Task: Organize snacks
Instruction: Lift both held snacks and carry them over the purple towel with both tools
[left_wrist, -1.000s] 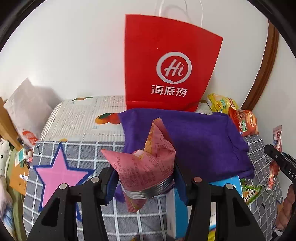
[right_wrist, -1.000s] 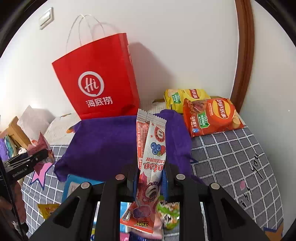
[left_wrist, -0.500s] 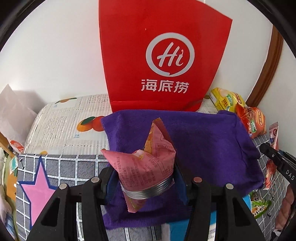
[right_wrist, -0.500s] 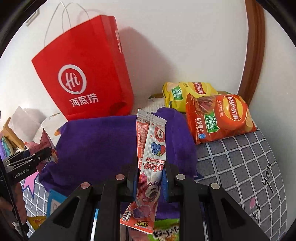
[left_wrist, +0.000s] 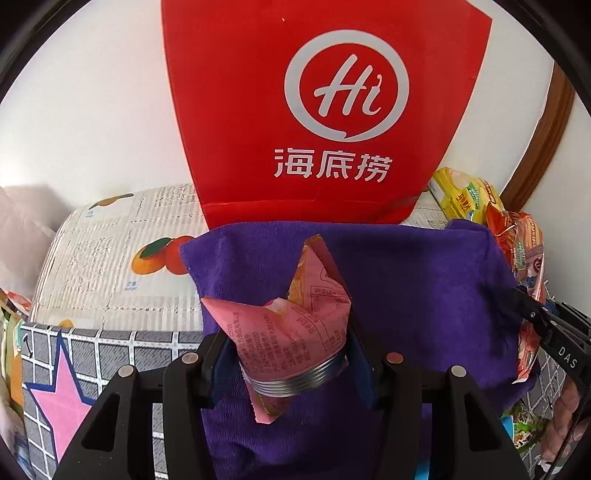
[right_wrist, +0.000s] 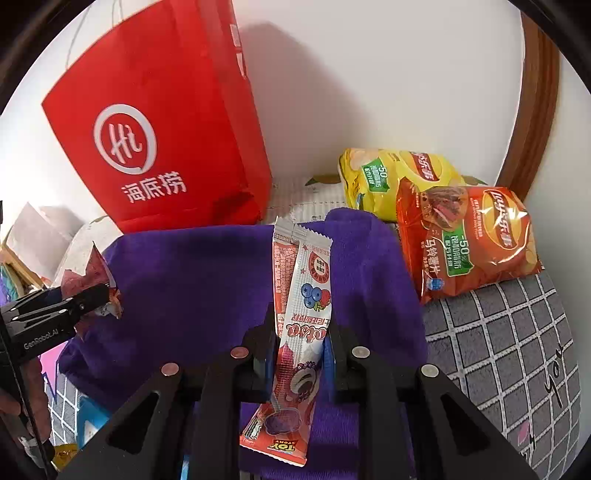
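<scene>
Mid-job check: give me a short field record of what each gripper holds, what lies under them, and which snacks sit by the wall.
left gripper: shut on pink snack packet
right gripper: shut on berry snack stick
below both: purple cloth, spread flat
behind cloth: red paper bag, upright against the wall
right of cloth: yellow chip bag, with orange chip bag overlapping its near edge

A paper bag (right_wrist: 159, 122) stands behind a cloth (right_wrist: 192, 291), two chip packets (right_wrist: 465, 240) to its right.

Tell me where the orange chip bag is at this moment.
In the right wrist view, the orange chip bag lies at right, beside the purple towel, partly over the yellow chip bag.
</scene>
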